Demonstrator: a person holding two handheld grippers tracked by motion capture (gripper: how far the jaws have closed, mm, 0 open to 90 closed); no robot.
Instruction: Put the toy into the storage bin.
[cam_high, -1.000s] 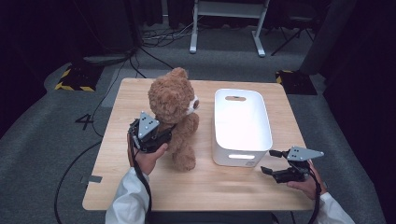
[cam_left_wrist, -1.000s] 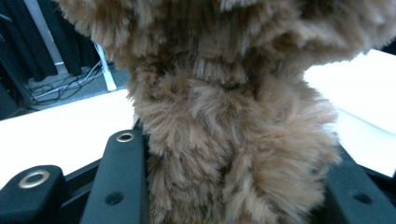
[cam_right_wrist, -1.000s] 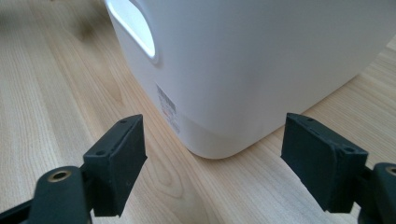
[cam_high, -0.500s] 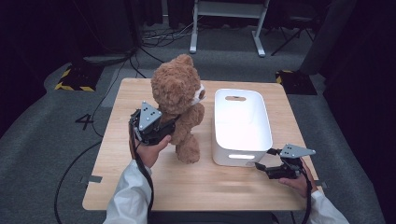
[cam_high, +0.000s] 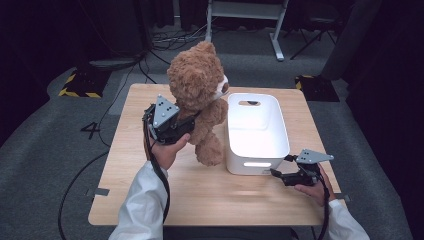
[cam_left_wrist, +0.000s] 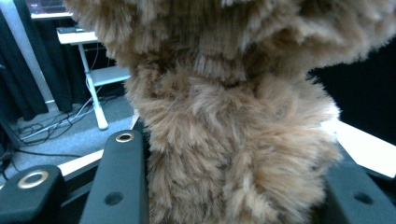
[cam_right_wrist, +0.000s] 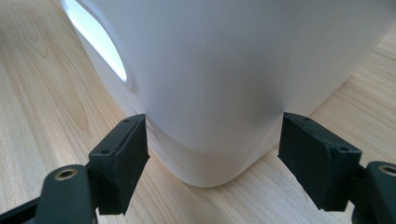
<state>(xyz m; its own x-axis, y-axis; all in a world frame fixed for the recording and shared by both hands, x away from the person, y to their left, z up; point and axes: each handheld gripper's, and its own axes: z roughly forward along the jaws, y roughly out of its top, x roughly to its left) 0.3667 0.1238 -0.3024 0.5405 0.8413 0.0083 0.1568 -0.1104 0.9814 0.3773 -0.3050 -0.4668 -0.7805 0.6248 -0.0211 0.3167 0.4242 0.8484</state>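
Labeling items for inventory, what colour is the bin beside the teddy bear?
The bin is plain white, clearest in the high view, right of the brown teddy bear.

wood table, grey carpet, cables at back

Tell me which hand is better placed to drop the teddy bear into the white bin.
Left. The left gripper is shut on the teddy bear, holding it above the table beside the white bin. The right gripper is open, low at the bin's near corner.
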